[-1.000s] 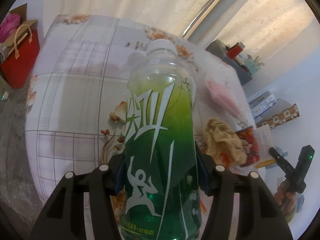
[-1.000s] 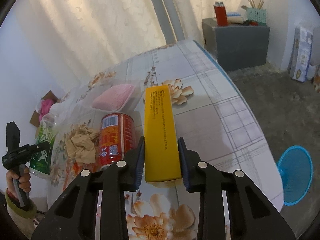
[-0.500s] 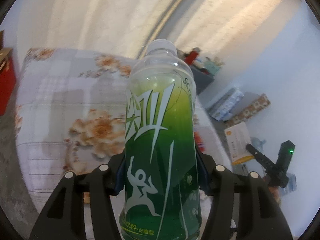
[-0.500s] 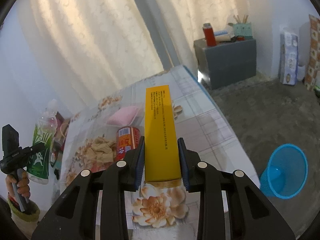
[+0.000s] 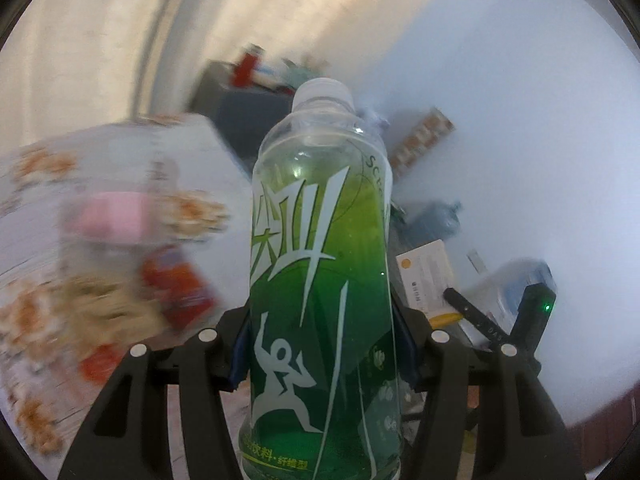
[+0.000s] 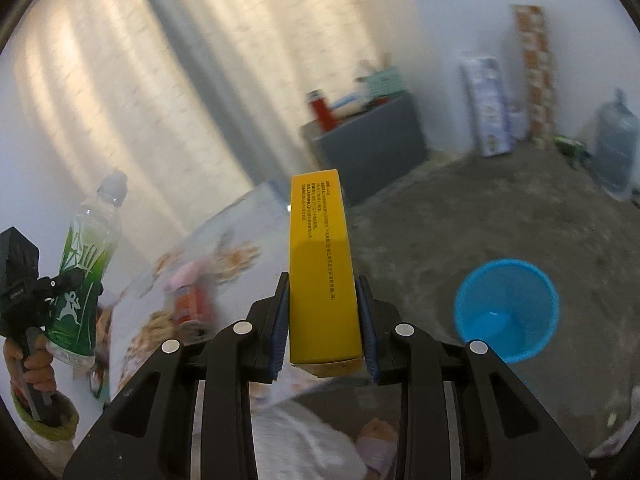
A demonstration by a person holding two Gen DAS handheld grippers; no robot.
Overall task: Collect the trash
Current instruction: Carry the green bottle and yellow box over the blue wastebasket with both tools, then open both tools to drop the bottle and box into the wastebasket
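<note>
While both grippers carry trash, aim for the blue bin [image 6: 507, 310]
Left gripper [image 5: 322, 354] clamps green bottle [image 5: 320, 280]; right gripper [image 6: 323, 320] pinches yellow box [image 6: 320, 268]; release only above the rim

The table [image 5: 120, 168] and its litter were smeared by motion blur. The green bottle [image 5: 320, 280] hid the floor behind it, and its base ran off the frame's bottom edge.

Pale curtains [image 6: 132, 92] cover the window side, daylight glowing through. Walls are plain white [image 5: 520, 120]. Floor is bare grey concrete [image 6: 460, 220]. A dark grey cabinet [image 6: 372, 152] stands against the curtain, cluttered on top. A floral-clothed table [image 5: 120, 152] stands nearby.
</note>
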